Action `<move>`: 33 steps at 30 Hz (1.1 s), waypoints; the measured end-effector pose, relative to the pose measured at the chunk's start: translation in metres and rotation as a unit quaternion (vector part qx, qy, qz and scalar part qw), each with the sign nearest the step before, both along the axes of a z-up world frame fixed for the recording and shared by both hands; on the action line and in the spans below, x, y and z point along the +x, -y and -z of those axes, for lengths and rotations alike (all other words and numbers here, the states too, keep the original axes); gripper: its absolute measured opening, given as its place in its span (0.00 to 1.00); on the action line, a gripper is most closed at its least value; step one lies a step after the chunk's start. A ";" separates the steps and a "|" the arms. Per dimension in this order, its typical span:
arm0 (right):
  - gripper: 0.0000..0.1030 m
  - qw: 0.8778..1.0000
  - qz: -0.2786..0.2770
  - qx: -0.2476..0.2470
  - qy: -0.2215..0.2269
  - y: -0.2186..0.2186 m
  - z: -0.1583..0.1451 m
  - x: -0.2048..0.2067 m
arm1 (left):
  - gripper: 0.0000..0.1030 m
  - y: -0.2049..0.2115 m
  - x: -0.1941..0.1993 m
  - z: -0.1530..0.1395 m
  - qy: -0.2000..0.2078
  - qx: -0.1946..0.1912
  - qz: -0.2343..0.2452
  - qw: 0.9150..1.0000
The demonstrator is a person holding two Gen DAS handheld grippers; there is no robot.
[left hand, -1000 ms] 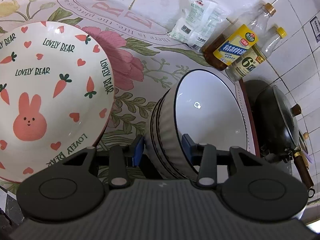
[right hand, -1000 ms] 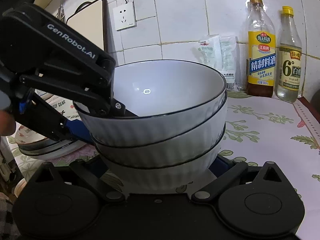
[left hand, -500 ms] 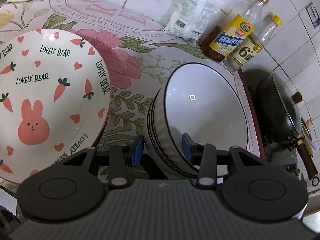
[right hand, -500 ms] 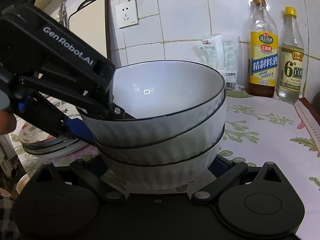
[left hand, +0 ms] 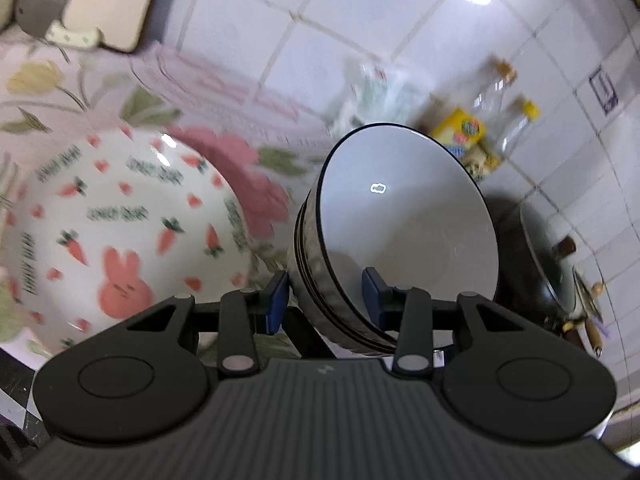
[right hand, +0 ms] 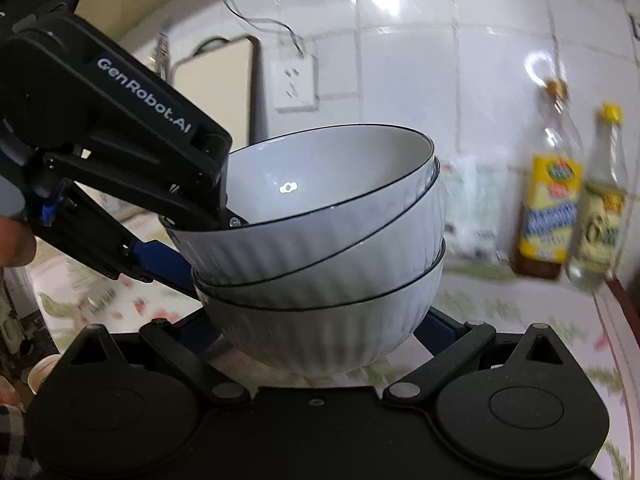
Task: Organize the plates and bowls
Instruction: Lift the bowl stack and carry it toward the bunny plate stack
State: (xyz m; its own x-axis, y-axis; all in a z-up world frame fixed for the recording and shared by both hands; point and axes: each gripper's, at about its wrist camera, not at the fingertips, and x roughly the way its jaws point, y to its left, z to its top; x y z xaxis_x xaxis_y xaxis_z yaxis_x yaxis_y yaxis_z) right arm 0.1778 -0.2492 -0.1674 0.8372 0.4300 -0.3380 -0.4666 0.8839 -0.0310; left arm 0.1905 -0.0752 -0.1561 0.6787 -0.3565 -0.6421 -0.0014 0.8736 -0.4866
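Observation:
Three white ribbed bowls with dark rims are nested in a stack (left hand: 400, 220) (right hand: 340, 280) that hangs tilted above the floral cloth. My left gripper (left hand: 325, 296) (right hand: 208, 248) is shut on the stack's near wall, one finger inside the top bowl and the other outside. My right gripper (right hand: 316, 332) is shut on the bottom bowl, a blue pad (right hand: 436, 328) on each side. A white plate with a pink bunny and carrots (left hand: 120, 224) lies on the cloth to the left, below the bowls.
Two bottles (right hand: 548, 208) (left hand: 464, 132) and a white packet (right hand: 472, 208) stand against the tiled wall. A dark wok (left hand: 548, 264) sits to the right. A cutting board (left hand: 100, 0) and a wall socket (right hand: 296, 84) are at the back left. A hand (right hand: 12, 244) holds the left gripper.
Both grippers have risen together with the bowl stack between them. The cloth, bunny plate and bottles have dropped lower and farther away, and the stack now leans more.

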 end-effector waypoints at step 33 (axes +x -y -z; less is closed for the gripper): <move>0.99 0.997 -0.050 -0.005 -0.063 -0.145 0.026 0.025 | 0.37 -0.133 0.002 0.020 -0.015 0.092 -0.014 0.996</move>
